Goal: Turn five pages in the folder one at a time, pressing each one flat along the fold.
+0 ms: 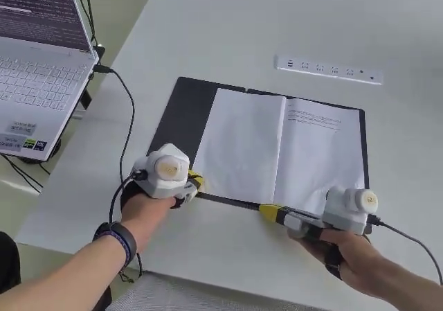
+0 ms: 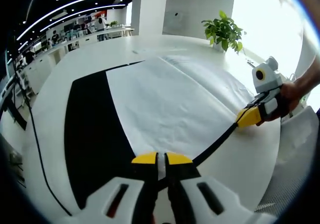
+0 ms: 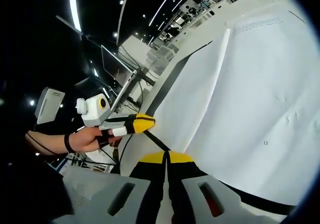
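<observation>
on the white table (image 1: 228, 34), just in front of the person, the black folder (image 1: 181, 110) lies open and flat, with one white page (image 1: 242, 145) to the left of the fold (image 1: 282, 145) and another page (image 1: 322, 152), with a few lines of print near its top, to the right. a strip of bare black cover shows beside the left-hand page. the left gripper (image 1: 196, 182) sits at the folder's near edge, by the lower left corner of the left-hand page. in the left gripper view its yellow-tipped jaws are pressed together with only a thin slit between them; whether they pinch the folder's edge cannot be told. the right gripper (image 1: 270, 212) lies low along the same near edge, its yellow tip pointing left and resting just below the fold. in the right gripper view its jaws are likewise drawn together, and nothing can be made out between them. the two tips stand apart, joined by the dark line of the folder's edge. the left hand (image 1: 142, 203) wears a dark band at the wrist, and the right hand (image 1: 353, 252) grips its tool from below. a laptop (image 1: 34, 82) stands open at the far left corner of the table, with a black cable (image 1: 130, 124) trailing from it towards the left gripper. a white power strip (image 1: 329, 69) lies beyond the folder, well apart from it. a green plant (image 2: 223, 32) shows far back in the left gripper view.
</observation>
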Demonstrator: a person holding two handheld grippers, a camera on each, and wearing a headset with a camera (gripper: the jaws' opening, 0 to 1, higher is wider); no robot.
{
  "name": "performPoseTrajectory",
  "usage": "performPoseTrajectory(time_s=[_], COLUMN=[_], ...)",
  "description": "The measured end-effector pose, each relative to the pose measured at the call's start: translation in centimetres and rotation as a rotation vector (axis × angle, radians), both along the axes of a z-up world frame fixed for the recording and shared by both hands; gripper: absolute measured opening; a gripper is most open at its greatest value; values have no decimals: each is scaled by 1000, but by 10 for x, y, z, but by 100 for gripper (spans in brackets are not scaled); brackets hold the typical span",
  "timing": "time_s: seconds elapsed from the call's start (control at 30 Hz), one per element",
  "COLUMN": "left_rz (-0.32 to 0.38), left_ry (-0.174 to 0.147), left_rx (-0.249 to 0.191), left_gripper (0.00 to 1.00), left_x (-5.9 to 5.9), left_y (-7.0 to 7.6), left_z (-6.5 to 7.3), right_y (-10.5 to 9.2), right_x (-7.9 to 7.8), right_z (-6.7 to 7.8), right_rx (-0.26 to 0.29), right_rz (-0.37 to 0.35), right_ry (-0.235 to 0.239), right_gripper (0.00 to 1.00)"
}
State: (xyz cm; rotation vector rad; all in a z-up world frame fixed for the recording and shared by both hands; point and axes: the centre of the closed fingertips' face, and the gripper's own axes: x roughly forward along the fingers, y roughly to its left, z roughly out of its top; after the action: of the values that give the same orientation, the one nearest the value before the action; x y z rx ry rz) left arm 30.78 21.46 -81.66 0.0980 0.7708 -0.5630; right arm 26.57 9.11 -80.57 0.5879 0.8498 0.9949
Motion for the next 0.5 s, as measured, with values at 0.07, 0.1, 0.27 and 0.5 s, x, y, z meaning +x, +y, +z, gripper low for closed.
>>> performPoseTrajectory(time_s=[0.07, 0.1, 0.27, 0.5], left_rz=[-6, -4, 5, -1], left_ry=[-3, -6, -32, -55], left_rx=[-4, -9, -30, -35], left_gripper=[8, 8, 12, 17], left_x=[-2, -3, -2, -4], left_y=[-1, -1, -1, -1], left_z=[3, 5, 20, 34], right_y=[-1, -2, -6, -18], right_x=[0, 0, 1, 1], right_z=[4, 7, 16, 28], right_rx=[6, 11, 16, 4], right_rz=[-6, -11, -25, -49], right_ry=[-3, -5, -19, -57], right_gripper=[0, 0, 4, 13])
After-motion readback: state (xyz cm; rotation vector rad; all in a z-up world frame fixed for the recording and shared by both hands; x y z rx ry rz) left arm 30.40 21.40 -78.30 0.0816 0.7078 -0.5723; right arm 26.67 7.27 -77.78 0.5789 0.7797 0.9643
